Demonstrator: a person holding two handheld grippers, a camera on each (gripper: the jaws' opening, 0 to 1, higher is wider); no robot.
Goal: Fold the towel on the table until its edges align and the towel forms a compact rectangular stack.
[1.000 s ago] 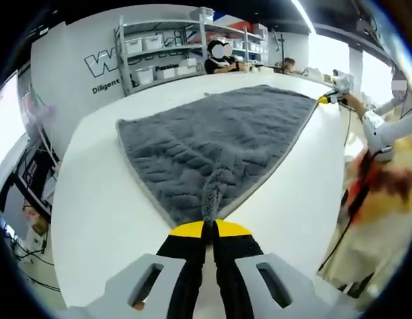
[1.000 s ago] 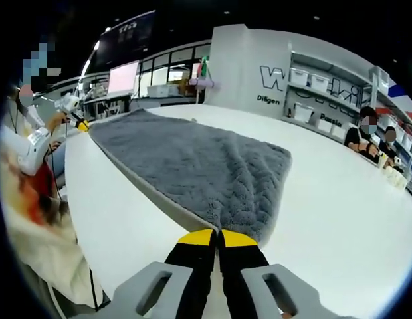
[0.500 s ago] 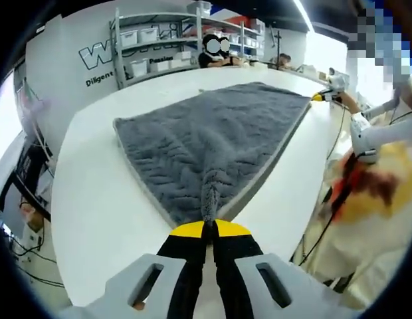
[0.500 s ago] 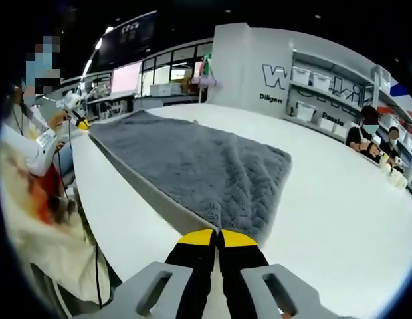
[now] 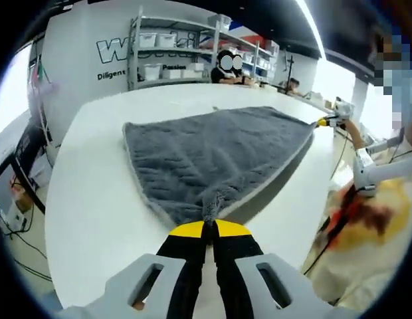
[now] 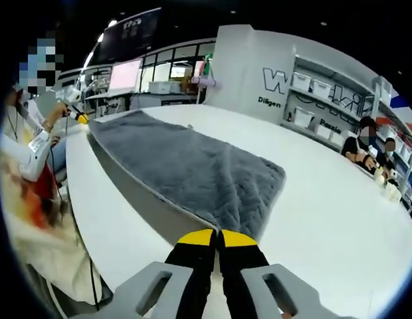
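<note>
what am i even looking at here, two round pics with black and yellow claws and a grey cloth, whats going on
There is no robot arm here. A person holds a two-jaw gripper in each hand, and a fisheye camera rides on each one, looking forward along its jaws. That is why both pictures are round and the jaws rise from the bottom.

One picture is the left gripper view, the other the right gripper view.

On the white table lies a grey towel, spread out. The left gripper is shut on one near corner of the towel, and the right gripper is shut on another near corner. The edge between the two corners is lifted off the table, likely the start of a fold.

In the left gripper view the other gripper shows far off at the right, at its corner. Behind are shelves with bins, and people sitting.
</note>
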